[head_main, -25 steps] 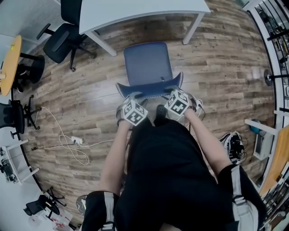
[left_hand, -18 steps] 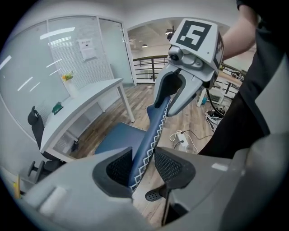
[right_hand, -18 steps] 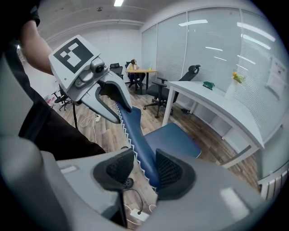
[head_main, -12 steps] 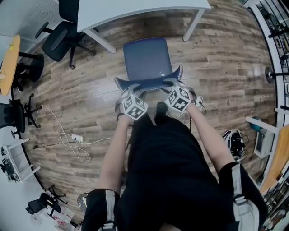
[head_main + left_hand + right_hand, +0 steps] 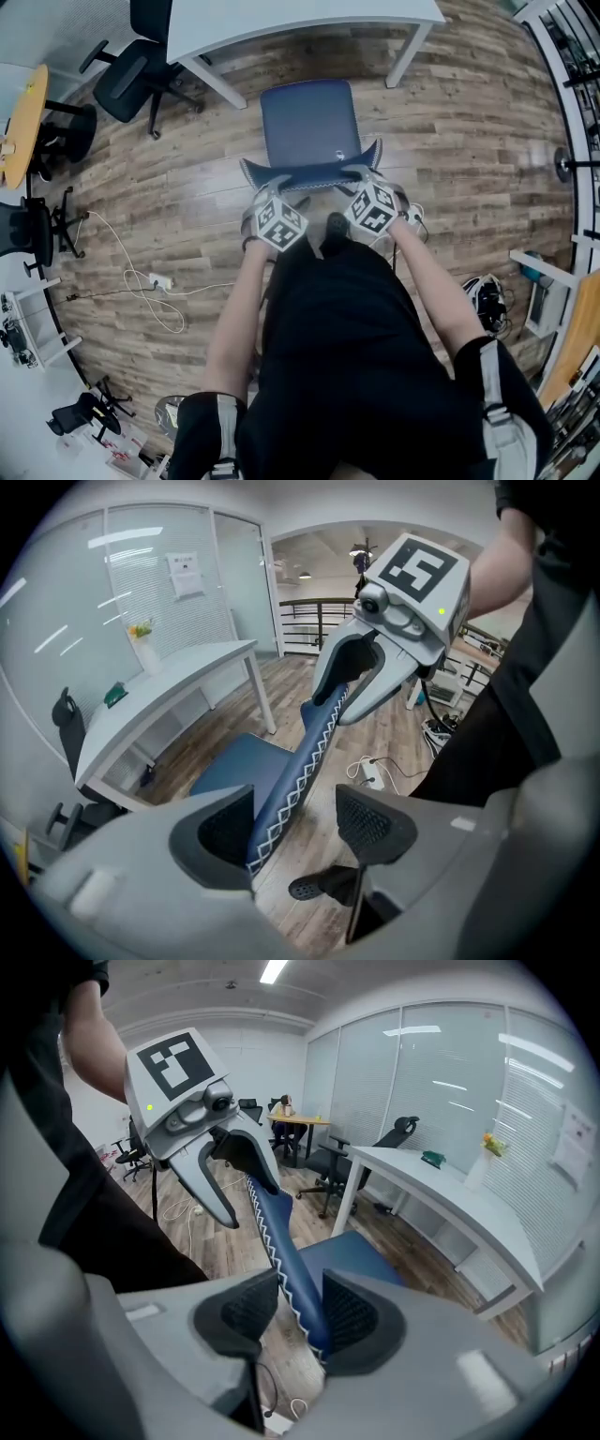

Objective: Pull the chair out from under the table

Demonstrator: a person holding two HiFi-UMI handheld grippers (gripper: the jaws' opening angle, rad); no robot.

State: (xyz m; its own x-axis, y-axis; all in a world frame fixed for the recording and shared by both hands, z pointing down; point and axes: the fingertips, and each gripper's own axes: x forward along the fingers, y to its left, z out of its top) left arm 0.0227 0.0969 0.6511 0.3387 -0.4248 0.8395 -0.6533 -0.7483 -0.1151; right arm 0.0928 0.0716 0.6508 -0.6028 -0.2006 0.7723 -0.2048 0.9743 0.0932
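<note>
The blue chair [image 5: 307, 122] stands on the wood floor, clear of the white table [image 5: 281, 19], with its seat toward the table. Both grippers sit on the top edge of its backrest [image 5: 309, 174]. My left gripper [image 5: 272, 190] has just been opening; in the left gripper view its jaws [image 5: 300, 822] stand wide, the backrest [image 5: 300, 766] lying near the left pad and apart from the right pad. My right gripper [image 5: 361, 176] is shut on the backrest [image 5: 281, 1232], both pads [image 5: 352, 1321] against it. Each gripper view also shows the other gripper on the same edge.
Black office chairs [image 5: 127, 80] stand left of the table. A white cable and power strip [image 5: 155, 281] lie on the floor at the left. A round yellow table [image 5: 23, 112] is at the far left, a bag [image 5: 483, 300] at the right. The person stands right behind the backrest.
The hands and the chair keep their places in the head view; only the view itself shifts slightly.
</note>
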